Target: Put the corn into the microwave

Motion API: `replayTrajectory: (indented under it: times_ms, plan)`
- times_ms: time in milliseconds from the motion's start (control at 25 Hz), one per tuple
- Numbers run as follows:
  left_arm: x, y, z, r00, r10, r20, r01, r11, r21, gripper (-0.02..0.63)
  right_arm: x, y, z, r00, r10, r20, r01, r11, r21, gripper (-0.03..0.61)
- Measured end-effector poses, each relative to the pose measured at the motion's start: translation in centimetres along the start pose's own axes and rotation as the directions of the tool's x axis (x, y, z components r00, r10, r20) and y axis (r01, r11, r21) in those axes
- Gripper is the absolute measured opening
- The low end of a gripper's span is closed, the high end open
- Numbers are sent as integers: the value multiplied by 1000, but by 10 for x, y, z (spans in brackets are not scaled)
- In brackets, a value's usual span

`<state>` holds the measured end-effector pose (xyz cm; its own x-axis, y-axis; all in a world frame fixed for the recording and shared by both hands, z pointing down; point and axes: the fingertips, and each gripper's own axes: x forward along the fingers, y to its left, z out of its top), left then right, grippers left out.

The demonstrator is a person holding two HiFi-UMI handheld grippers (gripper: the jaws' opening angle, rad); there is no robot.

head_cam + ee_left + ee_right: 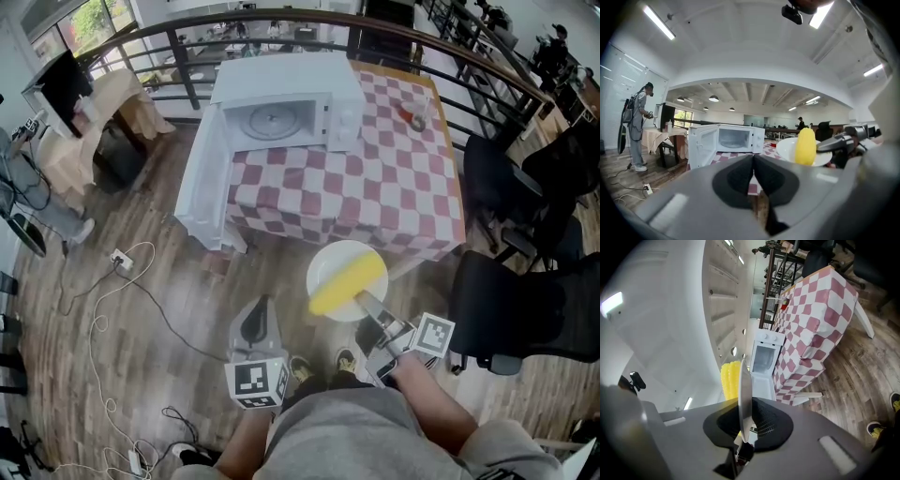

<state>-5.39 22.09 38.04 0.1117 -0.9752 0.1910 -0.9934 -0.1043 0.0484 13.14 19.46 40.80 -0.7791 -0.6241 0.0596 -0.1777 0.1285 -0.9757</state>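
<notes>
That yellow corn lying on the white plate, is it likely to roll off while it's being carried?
Quite possibly: the corn is rounded and lies loose on a shallow plate, so a tilt may send it rolling. The right gripper pinches only the plate's rim, so the plate might tip sideways. The plate looks stiff, not floppy.
</notes>
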Motion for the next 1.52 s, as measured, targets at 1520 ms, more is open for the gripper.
replayTrajectory:
  times_ms: [1520]
  plan:
    - [85, 57, 13, 999, -46, -6, 46, 999, 29, 11, 111, -6, 32, 990, 7, 141, -23, 993, 113, 26]
